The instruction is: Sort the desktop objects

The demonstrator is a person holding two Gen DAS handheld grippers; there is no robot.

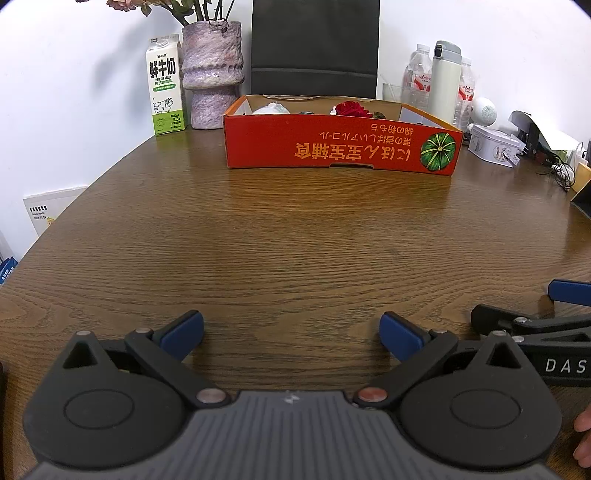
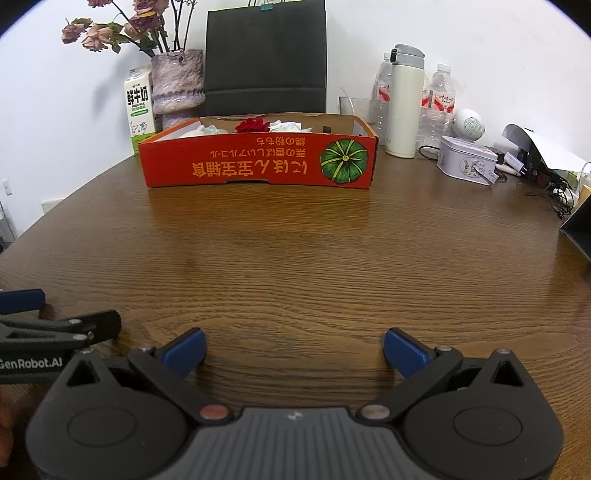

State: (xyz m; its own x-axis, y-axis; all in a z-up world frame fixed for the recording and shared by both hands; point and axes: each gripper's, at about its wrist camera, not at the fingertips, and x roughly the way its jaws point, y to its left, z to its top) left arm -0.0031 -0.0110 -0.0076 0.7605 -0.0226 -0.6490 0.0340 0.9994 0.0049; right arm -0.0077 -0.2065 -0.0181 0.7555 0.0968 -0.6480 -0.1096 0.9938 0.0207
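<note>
1. Both jaws stand wide apart and empty: we see the left gripper (image 1: 291, 332) and the right gripper (image 2: 294, 350) low over the bare wooden table (image 1: 295, 240), side by side.
2. We find the red cardboard tray (image 1: 340, 146) at the far side of the table, holding a red rose (image 1: 354, 109) and pale items we cannot identify.
3. Only the right wrist view shows us the wilted flowers (image 2: 110, 31) above the mottled vase (image 2: 177, 85) and the binder clip (image 2: 264, 5) on the black bag (image 2: 266, 55).
4. Only the left wrist view shows us the milk carton (image 1: 166, 88) unobstructed.
</note>
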